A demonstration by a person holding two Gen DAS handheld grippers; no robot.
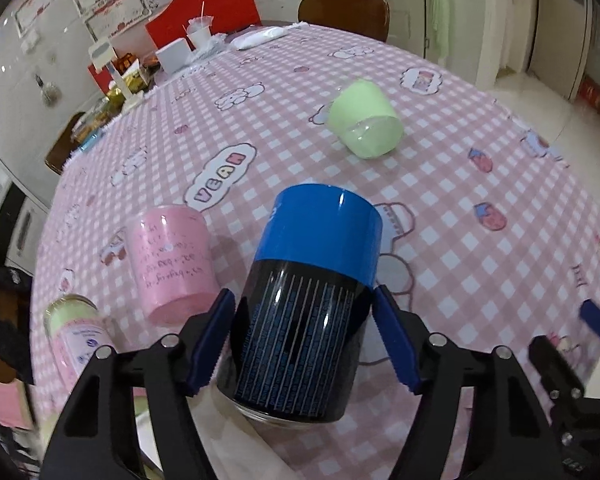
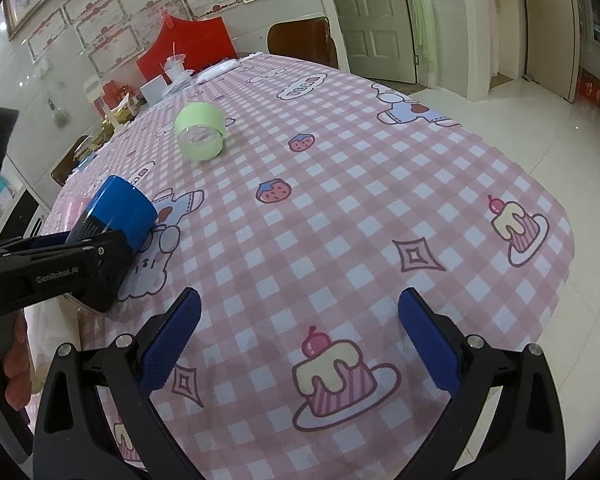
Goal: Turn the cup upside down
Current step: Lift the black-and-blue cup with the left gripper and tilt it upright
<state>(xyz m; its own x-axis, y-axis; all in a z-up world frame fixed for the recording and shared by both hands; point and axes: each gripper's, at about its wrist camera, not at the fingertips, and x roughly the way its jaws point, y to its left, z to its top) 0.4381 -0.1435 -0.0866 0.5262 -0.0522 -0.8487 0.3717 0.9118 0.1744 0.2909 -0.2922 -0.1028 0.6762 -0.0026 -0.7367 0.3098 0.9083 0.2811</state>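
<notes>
- Left tool [image 1: 304, 336]: fingers spread, straddling the blue-and-black cup [image 1: 308, 292]. The right pad looks just apart from the wall; I cannot tell if the left pad touches. Not a firm pinch.
- Cup sits at 6 o'clock in the left view, tilted or lying, blue end pointing to 12. Mid-body straddle makes sense: a grip near the centre lets a wrist roll turn it over.
- Right tool [image 2: 300, 344]: fingers wide apart, holding nothing, over bare worktop [image 2: 380, 208]. Likely parked clear of the swing.
- Green cup [image 1: 366, 124] lies on its side at 1 o'clock, well apart. Pink cup [image 1: 172, 264] at 9 o'clock, near; watch it during rotation.
- Judgement: flip not finished.
</notes>
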